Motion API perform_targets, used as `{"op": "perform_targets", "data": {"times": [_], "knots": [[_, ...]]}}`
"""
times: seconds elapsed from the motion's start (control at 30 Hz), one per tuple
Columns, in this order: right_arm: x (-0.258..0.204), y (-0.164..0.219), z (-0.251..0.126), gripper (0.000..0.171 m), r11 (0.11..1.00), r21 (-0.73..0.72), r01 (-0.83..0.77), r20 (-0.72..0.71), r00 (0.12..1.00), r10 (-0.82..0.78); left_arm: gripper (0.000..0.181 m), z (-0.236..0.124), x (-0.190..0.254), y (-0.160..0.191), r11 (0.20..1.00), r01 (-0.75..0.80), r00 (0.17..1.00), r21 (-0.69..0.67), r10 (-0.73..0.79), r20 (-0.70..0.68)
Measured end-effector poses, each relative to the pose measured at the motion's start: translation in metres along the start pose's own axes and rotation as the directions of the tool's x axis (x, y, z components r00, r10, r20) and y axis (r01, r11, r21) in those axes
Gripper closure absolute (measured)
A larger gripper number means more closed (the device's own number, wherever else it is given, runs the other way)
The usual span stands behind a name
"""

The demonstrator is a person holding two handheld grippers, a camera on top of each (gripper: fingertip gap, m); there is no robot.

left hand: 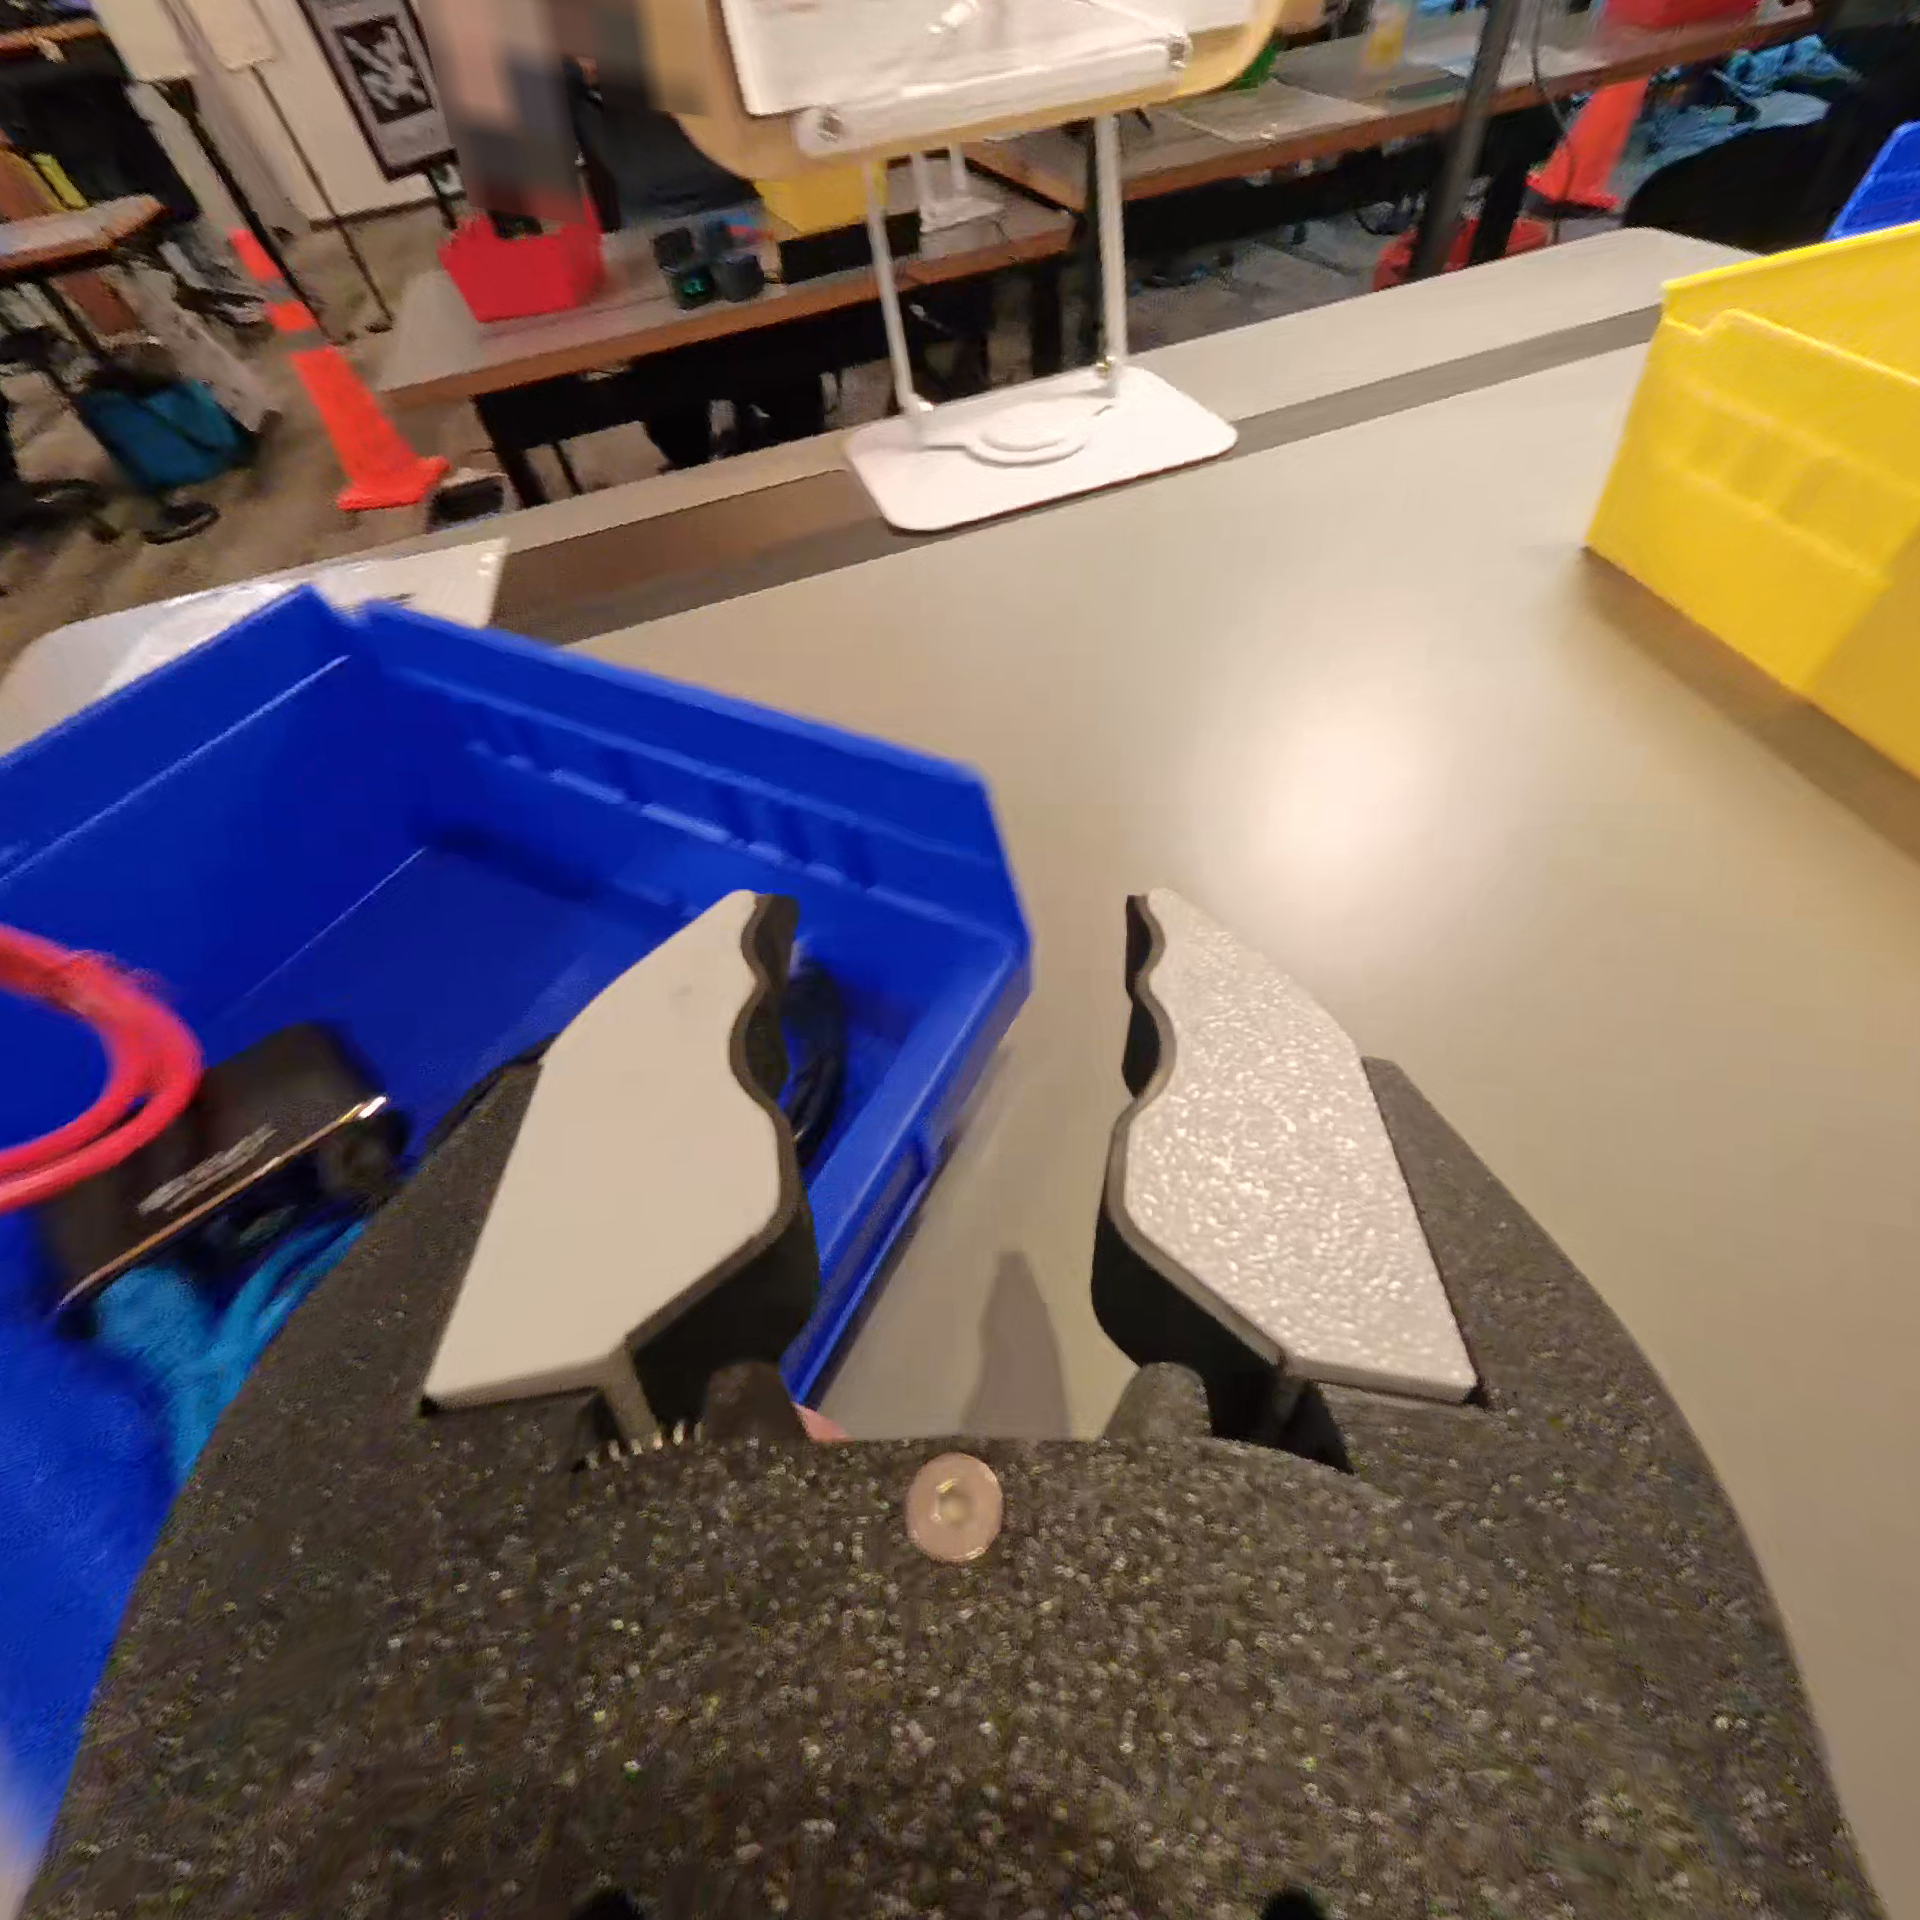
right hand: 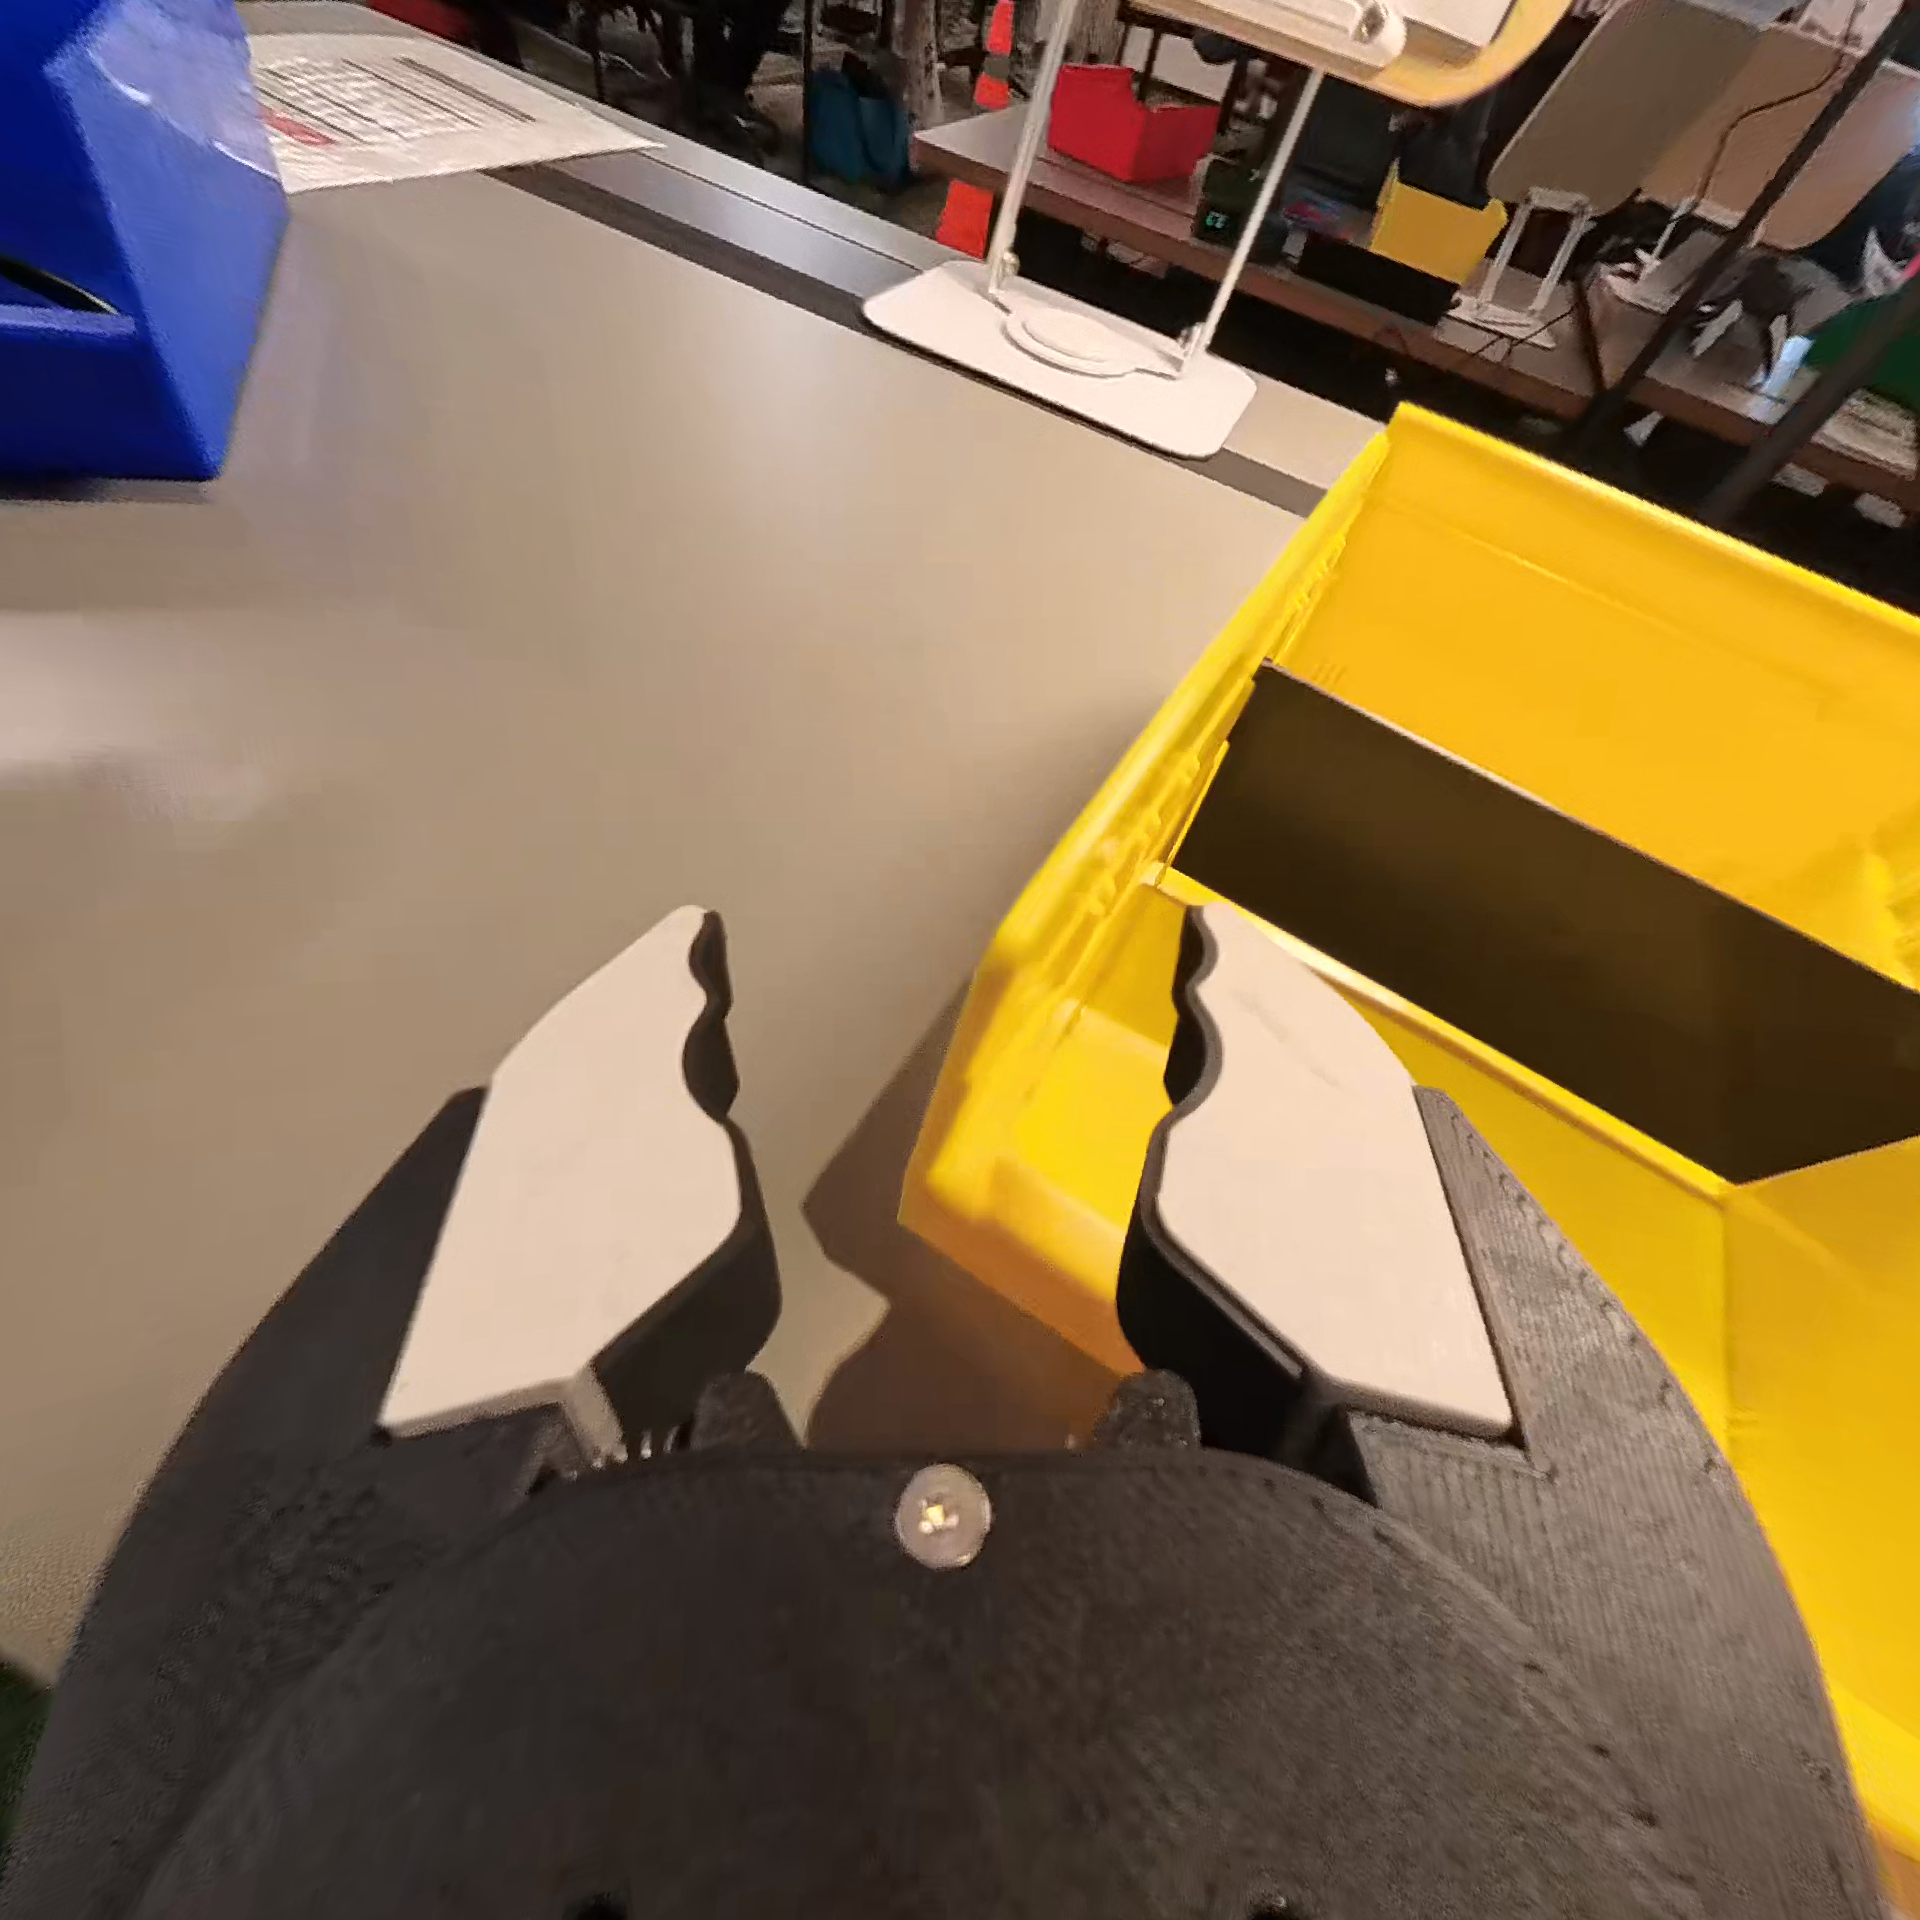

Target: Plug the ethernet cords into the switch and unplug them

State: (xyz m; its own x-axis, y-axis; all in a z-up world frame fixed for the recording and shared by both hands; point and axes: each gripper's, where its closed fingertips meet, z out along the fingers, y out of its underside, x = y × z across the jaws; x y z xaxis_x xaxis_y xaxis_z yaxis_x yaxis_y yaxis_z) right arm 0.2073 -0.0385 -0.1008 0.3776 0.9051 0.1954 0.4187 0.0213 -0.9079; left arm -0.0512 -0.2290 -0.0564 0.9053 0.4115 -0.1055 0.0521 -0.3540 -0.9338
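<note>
A blue bin (left hand: 914,831) stands at the left of the grey table (left hand: 1351,831). Inside it lie a black switch (left hand: 260,1132), a red cord (left hand: 114,1039), a blue cord (left hand: 218,1340) and a dark cord (left hand: 816,1039). My left gripper (left hand: 961,914) is open and empty, over the bin's right wall. My right gripper (right hand: 951,925) is open and empty, over the left rim of a yellow bin (right hand: 1060,1039). A black divider (right hand: 1558,914) crosses the yellow bin. The blue bin also shows in the right wrist view (right hand: 125,260).
A white stand base (left hand: 1039,447) sits at the table's far edge, also in the right wrist view (right hand: 1070,353). A printed paper sheet (right hand: 416,104) lies at the far left. The yellow bin shows at right in the left wrist view (left hand: 1766,488). Other tables and orange cones stand beyond. My left gripper's tips are some 15 cm from the black switch (left hand: 260,1132).
</note>
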Motion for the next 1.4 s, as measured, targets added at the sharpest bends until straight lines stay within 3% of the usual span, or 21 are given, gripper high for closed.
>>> {"op": "perform_targets", "data": {"times": [0.2, 0.23, 0.43, 0.53, 0.63, 0.7, 0.87, 1.03, 1.17, 1.4], "knots": [[0.025, 0.004, 0.015, 0.131, 1.000, -0.014, -0.016, -0.126, 0.992, 0.014, 0.116, 0.070, -0.008, -0.007, 0.999, 0.023, 0.991, -0.042, -0.017, 0.133], [0.026, 0.005, 0.014, 0.132, 1.000, -0.005, -0.023, -0.114, 0.993, 0.022, 0.121, 0.075, -0.012, -0.003, 0.998, 0.021, 0.989, -0.057, -0.012, 0.148], [0.069, 0.016, -0.003, 0.165, 1.000, 0.001, 0.005, -0.226, 0.974, -0.005, 0.147, 0.056, -0.027, 0.016, 0.998, -0.024, 0.985, -0.056, 0.033, 0.170], [0.090, 0.025, -0.010, 0.165, 1.000, -0.018, -0.007, -0.243, 0.970, 0.002, 0.153, 0.035, -0.040, 0.024, 0.993, -0.072, 0.964, -0.097, 0.094, 0.247], [0.103, 0.029, -0.008, 0.162, 0.999, -0.042, -0.026, -0.234, 0.972, 0.016, 0.129, 0.037, -0.036, 0.027, 0.995, 0.004, 0.977, -0.104, 0.018, 0.215], [0.108, 0.030, -0.004, 0.161, 0.998, -0.056, -0.011, -0.233, 0.973, -0.002, 0.128, 0.045, -0.042, 0.033, 0.989, 0.001, 0.968, -0.146, 0.035, 0.248], [0.114, 0.028, 0.005, 0.166, 0.998, -0.068, -0.007, -0.219, 0.976, -0.008, 0.146, 0.054, -0.063, 0.048, 0.979, -0.011, 0.949, -0.202, 0.073, 0.305], [0.118, 0.033, -0.006, 0.166, 0.998, -0.064, 0.009, -0.232, 0.972, -0.024, 0.176, 0.010, -0.095, 0.062, 0.987, -0.040, 0.883, -0.152, 0.107, 0.457], [0.131, 0.039, -0.015, 0.166, 0.997, -0.073, 0.008, -0.266, 0.964, -0.027, 0.174, -0.020, -0.098, 0.070, 0.993, -0.045, 0.907, -0.112, 0.087, 0.412], [0.172, 0.050, -0.019, 0.167, 0.993, -0.112, 0.026, -0.318, 0.946, -0.061, 0.176, -0.037, -0.113, 0.069, 0.991, -0.090, 0.888, -0.099, 0.125, 0.443]]}}
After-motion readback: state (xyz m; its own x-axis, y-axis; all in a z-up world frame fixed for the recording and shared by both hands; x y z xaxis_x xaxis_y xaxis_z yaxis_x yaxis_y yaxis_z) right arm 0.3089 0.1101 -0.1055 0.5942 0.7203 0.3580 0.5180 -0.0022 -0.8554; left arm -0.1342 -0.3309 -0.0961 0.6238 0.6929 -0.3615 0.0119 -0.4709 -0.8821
